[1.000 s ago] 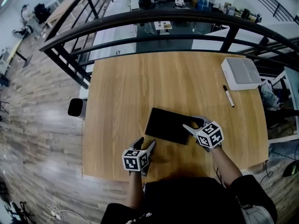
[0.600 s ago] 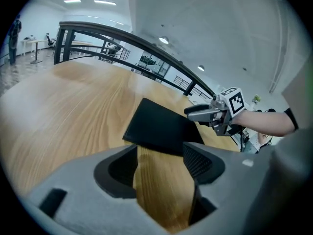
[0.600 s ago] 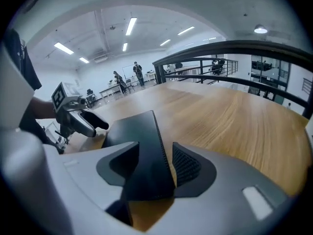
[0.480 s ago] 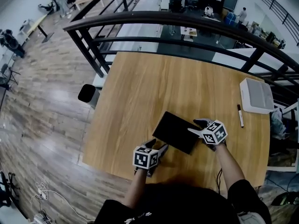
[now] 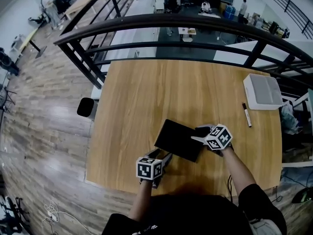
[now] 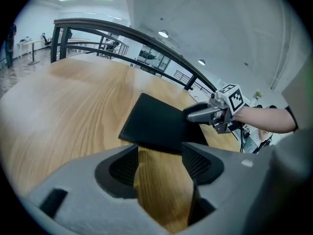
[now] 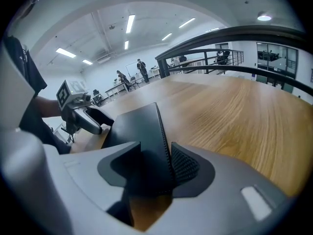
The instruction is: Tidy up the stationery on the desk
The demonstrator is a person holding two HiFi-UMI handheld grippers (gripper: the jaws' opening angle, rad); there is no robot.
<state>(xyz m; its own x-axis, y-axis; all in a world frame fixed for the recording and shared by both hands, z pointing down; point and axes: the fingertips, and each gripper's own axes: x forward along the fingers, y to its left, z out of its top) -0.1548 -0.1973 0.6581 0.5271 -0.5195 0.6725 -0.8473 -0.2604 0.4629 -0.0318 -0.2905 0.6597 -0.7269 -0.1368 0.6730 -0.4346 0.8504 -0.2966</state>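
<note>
A black notebook lies askew on the wooden desk, near its front edge. My right gripper is at the notebook's right edge. Its jaws have just been closing, and the stitched edge sits between the pads, which press on it. My left gripper stands open just short of the notebook's near-left corner. Only bare wood shows between its fingers.
A white flat box sits at the desk's far right corner, with a black-capped marker just in front of it. A black railing runs behind the desk. A dark stool stands by the left edge.
The right gripper has sunk onto the notebook's right edge, and the notebook now lies more askew on the desk. The left gripper has hardly moved.
</note>
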